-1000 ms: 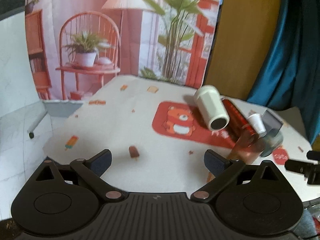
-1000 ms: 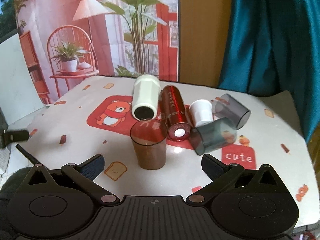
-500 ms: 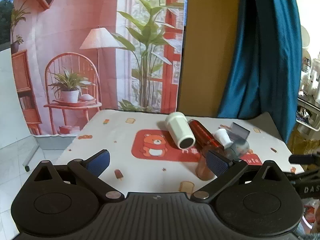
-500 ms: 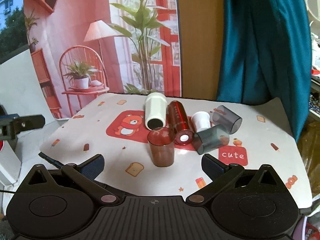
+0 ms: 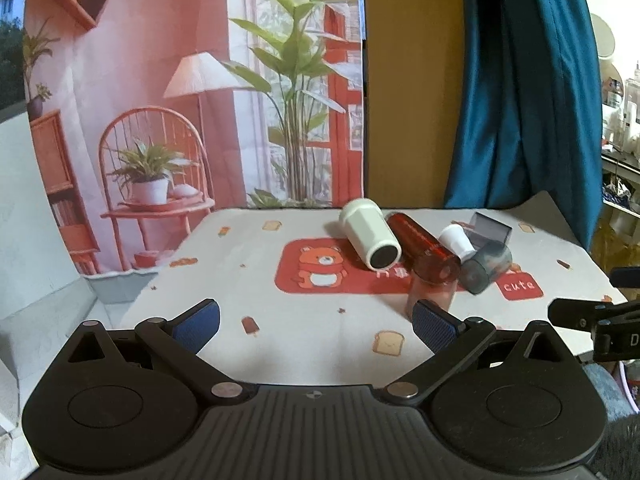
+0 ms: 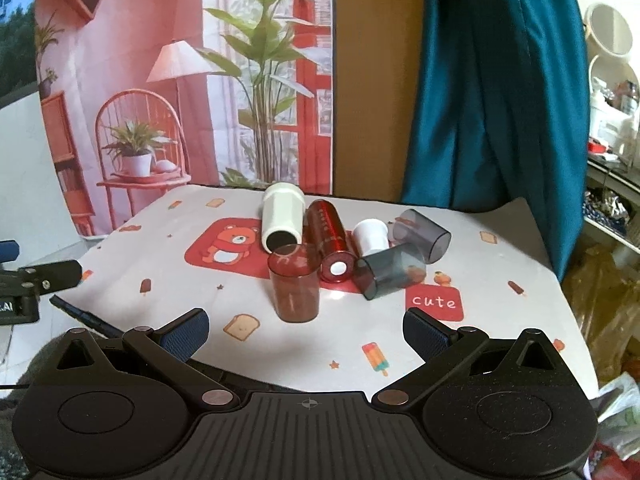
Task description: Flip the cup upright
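Your left claw [image 5: 316,320] and right claw [image 6: 306,326] both gape wide, released, gripping nothing and touching nothing. The brown cup [image 6: 294,288] stands on the surface [image 6: 500,280] with its closed end up, ahead of your right claw, just in front of the white tumbler [image 6: 281,218] and red bottle [image 6: 330,240] lying on their sides.

A table [image 6: 520,248] under a printed cloth [image 6: 168,264] carries six cups and bottles [image 6: 326,236].
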The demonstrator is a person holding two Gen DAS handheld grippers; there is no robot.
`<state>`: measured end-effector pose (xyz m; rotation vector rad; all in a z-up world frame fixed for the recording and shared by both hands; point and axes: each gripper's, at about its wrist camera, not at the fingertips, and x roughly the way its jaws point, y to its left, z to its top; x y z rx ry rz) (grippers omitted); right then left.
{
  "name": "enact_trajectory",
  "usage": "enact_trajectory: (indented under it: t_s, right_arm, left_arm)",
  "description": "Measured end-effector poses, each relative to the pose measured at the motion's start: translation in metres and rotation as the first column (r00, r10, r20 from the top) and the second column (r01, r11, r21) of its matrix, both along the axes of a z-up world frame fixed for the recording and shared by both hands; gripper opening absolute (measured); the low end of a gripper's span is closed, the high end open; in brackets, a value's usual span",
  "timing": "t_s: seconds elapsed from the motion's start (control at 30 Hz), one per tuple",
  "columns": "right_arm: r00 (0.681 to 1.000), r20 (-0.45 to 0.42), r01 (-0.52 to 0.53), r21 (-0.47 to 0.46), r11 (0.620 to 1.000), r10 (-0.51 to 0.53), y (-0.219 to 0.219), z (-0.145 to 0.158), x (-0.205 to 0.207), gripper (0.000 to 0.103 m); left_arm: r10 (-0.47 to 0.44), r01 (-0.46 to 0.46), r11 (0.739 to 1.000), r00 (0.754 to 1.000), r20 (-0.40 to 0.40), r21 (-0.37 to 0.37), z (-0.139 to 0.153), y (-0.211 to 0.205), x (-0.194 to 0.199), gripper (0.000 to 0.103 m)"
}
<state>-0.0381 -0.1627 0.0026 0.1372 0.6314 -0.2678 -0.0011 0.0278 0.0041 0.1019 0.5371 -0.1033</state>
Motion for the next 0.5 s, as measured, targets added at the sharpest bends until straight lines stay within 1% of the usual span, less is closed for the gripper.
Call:
enact_trajectory:
  t_s: [0.13, 0.27, 0.5]
  right_arm:
    - [1.0, -0.019, 0.006, 0.003, 1.0, -0.006, -0.0014, -0.003, 0.0036, 0.103]
    - [0.999, -0.04, 0.007, 0.005, 1.0, -0.007, -0.0008, -0.0086, 0.0065, 0.103]
    - [0.999, -0.043, 0.01, 0.003, 1.0, -0.01, 0.0003, -0.0095, 0.0055, 0.103]
  left_arm:
    - [0.007, -0.007, 1.0, 1.0, -0.022, -0.022, -0.0035, 0.0051, 0.0018, 0.103]
    - [0.001, -0.002, 1.0, 0.999, -0.033, -0.013, -0.0054, 0.0042, 0.0044, 0.103]
    - [0.005, -0.006, 1.0, 0.999, -0.041, -0.017, -0.0071, 0.0056, 0.0026, 0.103]
